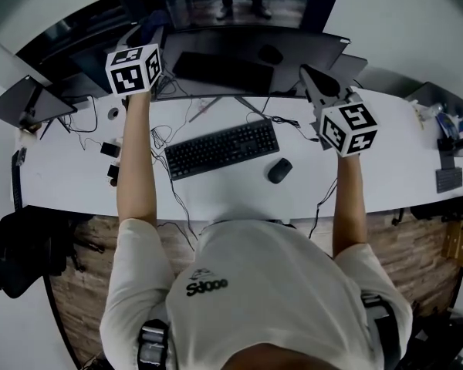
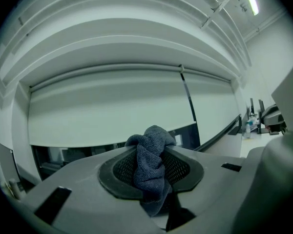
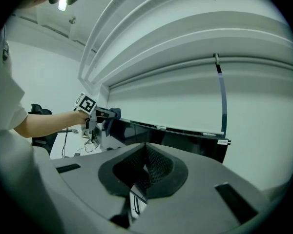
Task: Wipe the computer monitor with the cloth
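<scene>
A dark blue-grey cloth (image 2: 151,172) is bunched between the pads of my left gripper (image 2: 154,152), which is shut on it. In the right gripper view the cloth (image 3: 113,113) sits against the upper left corner of the dark monitor (image 3: 178,138). From the head view the monitor (image 1: 301,56) stands at the back of the desk, its screen mirroring the keyboard. My right gripper (image 3: 145,147) is shut with nothing in it. It hangs in the air in front of the monitor's right part (image 1: 315,79), apart from the screen.
On the white desk (image 1: 231,195) lie a black keyboard (image 1: 221,148), a black mouse (image 1: 279,170) and several cables (image 1: 166,141). A laptop (image 1: 27,102) stands at the far left. Small items (image 1: 447,129) sit at the right end.
</scene>
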The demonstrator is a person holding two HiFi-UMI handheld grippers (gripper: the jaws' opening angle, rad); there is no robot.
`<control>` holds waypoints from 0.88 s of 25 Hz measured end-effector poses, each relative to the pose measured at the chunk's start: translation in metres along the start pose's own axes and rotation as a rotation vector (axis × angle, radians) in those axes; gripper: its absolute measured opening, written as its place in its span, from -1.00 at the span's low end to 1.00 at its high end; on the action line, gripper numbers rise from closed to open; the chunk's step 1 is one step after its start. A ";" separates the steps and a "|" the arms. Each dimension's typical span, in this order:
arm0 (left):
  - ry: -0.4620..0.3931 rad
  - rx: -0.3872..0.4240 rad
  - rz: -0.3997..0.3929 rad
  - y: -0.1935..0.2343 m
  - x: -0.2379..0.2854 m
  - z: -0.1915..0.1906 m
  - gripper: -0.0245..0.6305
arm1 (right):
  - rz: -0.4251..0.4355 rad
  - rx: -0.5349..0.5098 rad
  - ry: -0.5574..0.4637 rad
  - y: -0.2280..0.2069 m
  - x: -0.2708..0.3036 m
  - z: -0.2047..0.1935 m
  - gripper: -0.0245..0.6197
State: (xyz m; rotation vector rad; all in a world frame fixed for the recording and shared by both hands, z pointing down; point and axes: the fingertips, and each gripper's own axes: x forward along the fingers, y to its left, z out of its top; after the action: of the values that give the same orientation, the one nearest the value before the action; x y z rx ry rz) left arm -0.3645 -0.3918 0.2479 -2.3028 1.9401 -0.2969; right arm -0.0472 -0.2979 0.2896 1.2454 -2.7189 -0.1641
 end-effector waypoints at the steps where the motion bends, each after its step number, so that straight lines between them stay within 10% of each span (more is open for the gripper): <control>1: 0.002 -0.001 -0.007 -0.008 0.003 0.002 -0.56 | -0.005 0.002 0.001 -0.005 -0.004 -0.002 -0.91; 22: -0.029 -0.018 -0.084 -0.150 0.033 0.031 -0.56 | -0.012 0.010 -0.020 -0.096 -0.065 -0.020 -0.91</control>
State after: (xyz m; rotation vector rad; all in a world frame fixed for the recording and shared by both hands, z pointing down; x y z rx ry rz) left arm -0.2078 -0.3991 0.2522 -2.3905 1.8427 -0.2531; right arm 0.0696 -0.3117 0.2886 1.2694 -2.7332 -0.1651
